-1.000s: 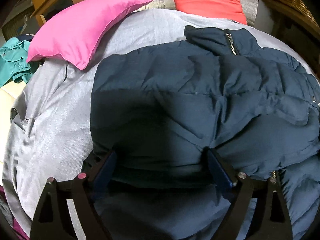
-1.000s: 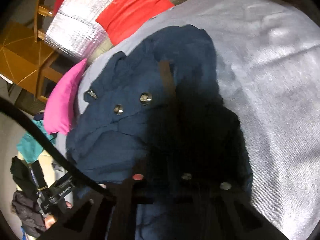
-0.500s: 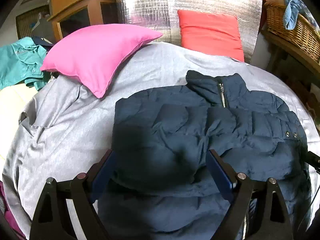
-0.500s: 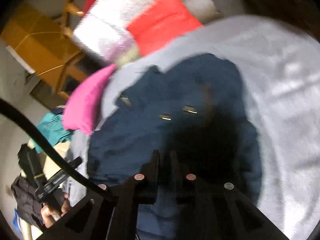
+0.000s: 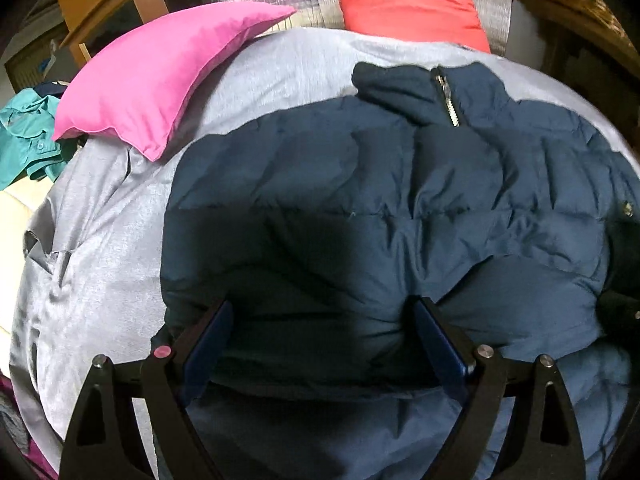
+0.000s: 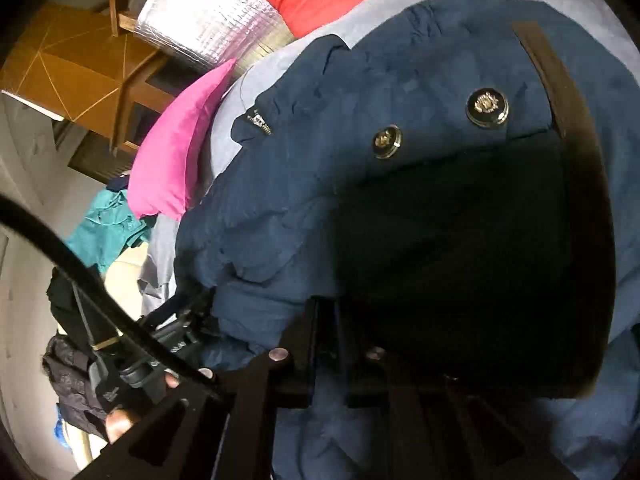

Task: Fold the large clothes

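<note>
A navy padded jacket (image 5: 380, 208) lies on a grey bedspread (image 5: 104, 240), collar and zip toward the far end. My left gripper (image 5: 320, 324) is open, its blue-padded fingers (image 5: 436, 344) pressed down on the jacket's near part with fabric bulging between them. In the right wrist view the same jacket (image 6: 312, 184) fills the frame, with two metal snaps (image 6: 486, 106) showing. My right gripper (image 6: 332, 320) is shut, low on the jacket's dark shadowed part; whether fabric is pinched between its jaws is hidden.
A pink pillow (image 5: 160, 76) lies at the bed's far left and a red pillow (image 5: 408, 0) against silver foil at the head. Teal clothing (image 5: 24, 140) lies off the left side. A wooden cabinet (image 5: 108, 12) stands behind, and a wicker basket (image 5: 580, 4) at the right.
Both grippers rose and pulled back half a second ago, then came down again close onto the jacket. The left stays open and the right stays shut.
</note>
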### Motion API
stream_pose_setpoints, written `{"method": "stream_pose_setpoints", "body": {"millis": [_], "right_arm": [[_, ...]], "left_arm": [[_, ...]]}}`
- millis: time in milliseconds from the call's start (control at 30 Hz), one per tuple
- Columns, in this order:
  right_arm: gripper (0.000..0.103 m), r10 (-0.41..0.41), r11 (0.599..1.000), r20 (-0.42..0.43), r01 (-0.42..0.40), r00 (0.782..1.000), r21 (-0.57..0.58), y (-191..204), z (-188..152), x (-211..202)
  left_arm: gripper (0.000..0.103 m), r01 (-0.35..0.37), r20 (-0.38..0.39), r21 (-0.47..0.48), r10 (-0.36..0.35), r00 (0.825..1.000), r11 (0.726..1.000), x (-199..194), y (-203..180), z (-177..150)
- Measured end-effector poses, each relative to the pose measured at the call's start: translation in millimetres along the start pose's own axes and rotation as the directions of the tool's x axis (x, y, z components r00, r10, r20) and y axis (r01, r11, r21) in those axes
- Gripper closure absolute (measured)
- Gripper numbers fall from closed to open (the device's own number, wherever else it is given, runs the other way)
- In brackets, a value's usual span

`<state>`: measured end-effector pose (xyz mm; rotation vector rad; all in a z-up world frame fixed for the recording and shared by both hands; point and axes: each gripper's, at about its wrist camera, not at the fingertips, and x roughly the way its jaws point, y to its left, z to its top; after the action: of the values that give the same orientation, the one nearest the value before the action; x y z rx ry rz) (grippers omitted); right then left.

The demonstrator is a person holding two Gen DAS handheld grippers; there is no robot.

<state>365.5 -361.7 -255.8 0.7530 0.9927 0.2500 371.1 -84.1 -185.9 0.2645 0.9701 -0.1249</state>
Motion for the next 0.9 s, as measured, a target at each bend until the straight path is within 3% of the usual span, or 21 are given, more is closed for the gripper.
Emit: {"method": "stream_pose_setpoints", "body": {"millis": [133,200,267,300,367,400,467,567,700,733,800,833,900], "right_arm": [[0.091,-0.013,1.0,-0.021,0.013,1.0,-0.004,3.1,-0.7,-12.5],[0.083,0.005,1.0,0.024,-0.005,1.0,-0.003,2.1,2.0,-35.7],[0.054,-0.016,1.0,0.103,0.016,0.995,-0.003,-3.9,5.3,-59.8],[0.048,-0.049,0.999,0.148,0.047,0.988,0.012,-10.8,6.0,-71.3],[0.051,-0.069,0.997,0.176,0.061,0.982,0.048,-24.6,6.0,-78.4],[0.056,-0.067,0.996,0.149,0.058,0.987,0.063,-32.8,6.5,-73.9],[0.072,-0.097,0.993,0.115,0.089,0.989,0.074,-41.9,7.9,-64.9],[0.073,-0.079,0.994,0.099,0.071,0.992,0.086,-48.2,10.7,-67.4],[0.072,-0.068,0.995,0.149,0.056,0.987,0.082,-49.1,12.9,-93.5],[0.071,-0.074,0.995,0.169,0.06,0.983,0.083,-51.0,15.7,-101.3],[0.056,-0.096,0.992,0.21,0.075,0.973,0.105,-58.4,15.6,-114.7],[0.043,-0.12,0.988,0.231,0.092,0.965,0.127,-63.6,17.2,-120.1],[0.04,-0.164,0.977,0.251,0.123,0.954,0.172,-77.7,21.0,-130.9]], "left_arm": [[0.011,0.012,0.004,-0.023,-0.012,1.0,1.0,-8.7,6.9,4.2],[0.011,0.012,0.052,-0.05,-0.01,0.999,0.999,-22.9,18.0,7.2],[0.011,0.003,0.095,-0.081,0.005,0.995,0.997,-35.2,31.0,9.2],[0.011,-0.009,0.107,-0.099,0.02,0.994,0.995,-38.9,37.0,9.2],[0.011,-0.044,0.088,-0.132,0.055,0.995,0.99,-32.8,50.4,7.9],[0.011,-0.057,0.057,-0.135,0.065,0.996,0.989,-25.2,54.6,5.4],[0.011,-0.076,-0.026,-0.118,0.074,0.997,0.99,-1.7,55.8,0.8],[0.011,-0.051,-0.056,-0.122,0.044,0.997,0.991,8.7,55.8,-2.5],[0.011,-0.061,-0.011,-0.109,0.06,0.998,0.992,-7.6,58.1,0.9],[0.011,-0.06,0.002,-0.114,0.061,0.998,0.992,-12.2,60.1,1.3],[0.011,-0.051,0.024,-0.134,0.055,0.998,0.99,-18.8,64.7,1.0],[0.011,-0.046,0.031,-0.153,0.052,0.998,0.987,-21.9,69.3,1.0],[0.011,-0.044,0.035,-0.195,0.052,0.998,0.98,-24.2,84.0,0.8]]}}
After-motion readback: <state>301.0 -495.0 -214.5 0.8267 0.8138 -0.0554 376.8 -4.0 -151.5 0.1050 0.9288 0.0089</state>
